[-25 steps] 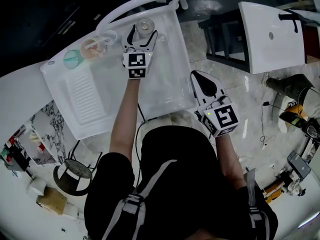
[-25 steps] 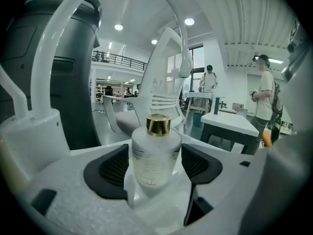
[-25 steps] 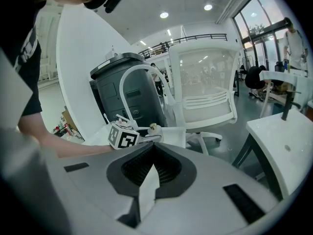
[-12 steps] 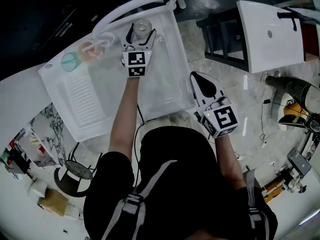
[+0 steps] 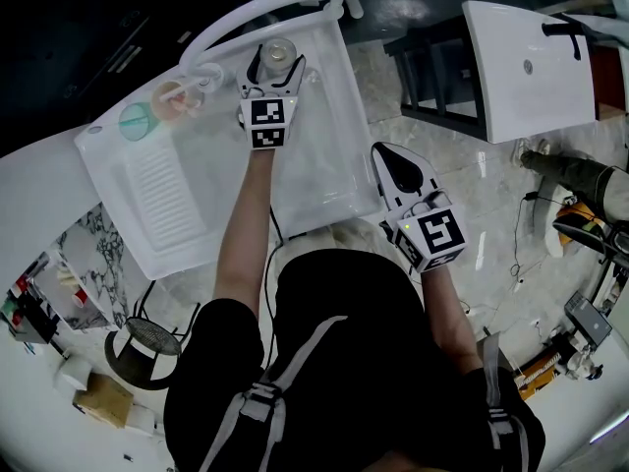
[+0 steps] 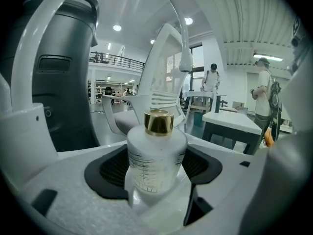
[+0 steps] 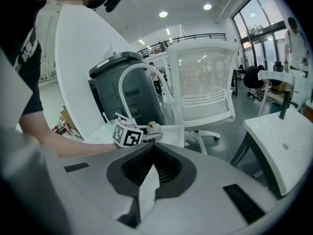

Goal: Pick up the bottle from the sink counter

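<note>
A small white bottle (image 5: 281, 51) with a gold cap (image 6: 158, 122) stands at the back edge of the white sink (image 5: 339, 155), under the curved tap. My left gripper (image 5: 276, 63) reaches over the basin, and its jaws hug the bottle on both sides. In the left gripper view the bottle (image 6: 155, 163) fills the gap between the black pads, printed scale lines facing me. My right gripper (image 5: 391, 157) hangs off the sink's front right corner, shut and holding nothing. Its own view shows the tips (image 7: 146, 182) pressed together.
A white arched tap pipe (image 5: 257, 10) loops over the back of the sink. A teal lid (image 5: 138, 118) and an orange-topped item (image 5: 177, 93) sit at the back left, beside a ribbed washboard (image 5: 167, 193). A second white basin (image 5: 531, 67) stands at right. A dark bin (image 6: 63, 77) and white chair (image 6: 164, 82) lie behind.
The left gripper's jaws have narrowed around the bottle and the gripper has edged slightly toward the tap. The right gripper has barely moved.
</note>
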### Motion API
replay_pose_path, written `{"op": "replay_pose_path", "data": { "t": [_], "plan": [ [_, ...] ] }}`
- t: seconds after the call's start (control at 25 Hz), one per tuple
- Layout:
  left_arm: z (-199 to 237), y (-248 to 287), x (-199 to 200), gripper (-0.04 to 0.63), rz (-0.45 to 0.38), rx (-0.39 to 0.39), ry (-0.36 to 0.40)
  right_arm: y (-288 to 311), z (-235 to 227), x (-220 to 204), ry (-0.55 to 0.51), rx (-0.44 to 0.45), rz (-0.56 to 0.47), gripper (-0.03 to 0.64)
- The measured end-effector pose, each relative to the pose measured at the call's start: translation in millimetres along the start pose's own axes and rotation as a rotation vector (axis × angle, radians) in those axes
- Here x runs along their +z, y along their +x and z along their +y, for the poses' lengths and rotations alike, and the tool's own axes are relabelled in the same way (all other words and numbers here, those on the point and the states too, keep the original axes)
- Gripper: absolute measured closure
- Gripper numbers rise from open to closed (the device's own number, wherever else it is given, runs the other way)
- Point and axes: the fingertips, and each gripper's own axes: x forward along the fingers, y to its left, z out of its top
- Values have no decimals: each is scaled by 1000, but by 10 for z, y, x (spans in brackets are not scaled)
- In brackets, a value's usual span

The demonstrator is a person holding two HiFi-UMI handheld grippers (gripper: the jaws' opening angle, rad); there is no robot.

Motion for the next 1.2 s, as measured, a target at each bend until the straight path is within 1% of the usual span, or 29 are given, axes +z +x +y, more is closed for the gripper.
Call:
{"op": "replay_pose_path", "data": {
  "t": [0.32, 0.68, 0.92, 1.2],
  "plan": [
    [-8, -34, -2, 274, -7, -6, 5, -54, 18, 41, -5, -4, -19, 612],
    [-66, -129, -44, 273, 8, -3, 2, -117, -7, 35, -14, -3, -28, 612],
    [-106, -270, 19, 273, -4, 8, -6, -166, 12, 21, -32, 12, -36, 612],
    [-195, -546, 158, 273, -16, 19, -15, -259, 77, 136, -54, 38, -73, 612]
  ]
}}
